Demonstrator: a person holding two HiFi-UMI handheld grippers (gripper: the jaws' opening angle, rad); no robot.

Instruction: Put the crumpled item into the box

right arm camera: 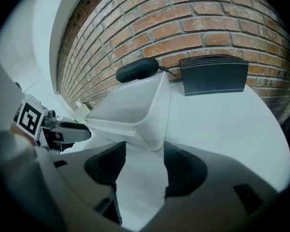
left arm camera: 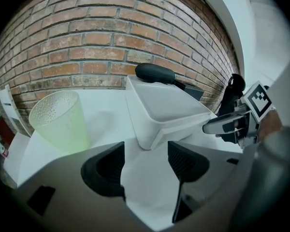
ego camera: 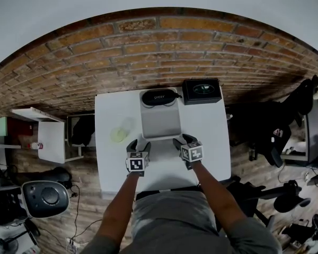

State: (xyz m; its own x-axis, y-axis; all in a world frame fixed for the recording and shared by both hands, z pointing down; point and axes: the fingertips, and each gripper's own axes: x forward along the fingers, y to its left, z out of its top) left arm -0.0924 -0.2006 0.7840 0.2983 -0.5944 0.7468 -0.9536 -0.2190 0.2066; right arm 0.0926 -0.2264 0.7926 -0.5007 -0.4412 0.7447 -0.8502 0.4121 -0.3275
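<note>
Head view: white table (ego camera: 212, 142) at frame centre. White box (ego camera: 160, 120) mid-table. Left gripper (ego camera: 139, 144) and right gripper (ego camera: 184, 140) at box's near corners, both jaws apart, empty. Green cup (ego camera: 119, 134) left of box, on table.

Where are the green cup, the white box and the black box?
green cup (left arm camera: 60, 120): left gripper view, side wall.
white box (ego camera: 160, 121): head view, bare inner floor.
black box (right arm camera: 213, 75): right gripper view, front face.
</note>
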